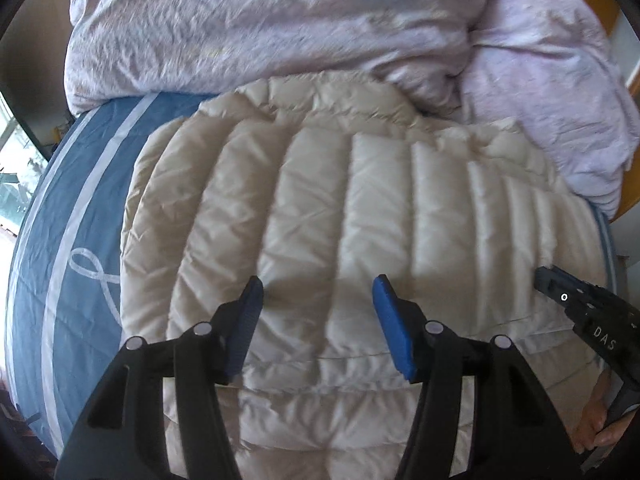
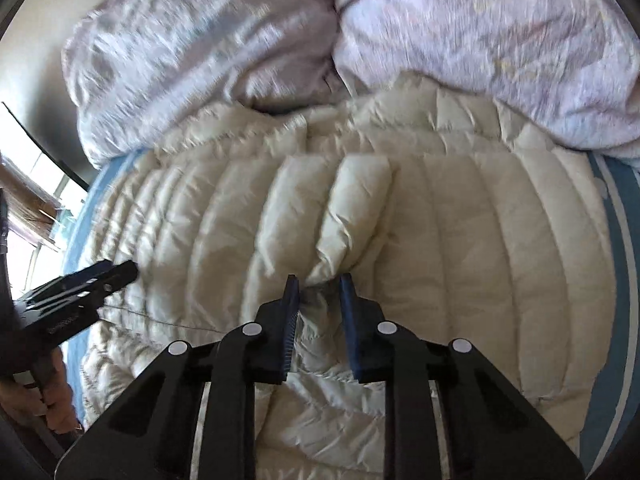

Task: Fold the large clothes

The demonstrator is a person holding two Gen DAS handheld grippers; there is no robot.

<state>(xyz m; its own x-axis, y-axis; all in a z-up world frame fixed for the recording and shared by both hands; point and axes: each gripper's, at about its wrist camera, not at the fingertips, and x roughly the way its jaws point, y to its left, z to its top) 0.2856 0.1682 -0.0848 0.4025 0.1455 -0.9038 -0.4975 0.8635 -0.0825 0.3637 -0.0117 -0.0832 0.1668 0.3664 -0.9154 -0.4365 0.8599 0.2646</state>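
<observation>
Right gripper (image 2: 319, 289) pinching a raised ridge of cream puffer jacket (image 2: 460, 232), lifting for folding; left gripper (image 1: 318, 294) hovering, jaws apart, empty.

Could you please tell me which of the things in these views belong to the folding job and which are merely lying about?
Part of the job:
- cream puffer jacket, spread on the bed
- right hand-held gripper, pinching a fold of the jacket
- left hand-held gripper, open above the jacket

Just lying about:
- pink duvet, bunched behind the jacket
- blue striped bedsheet underneath
</observation>
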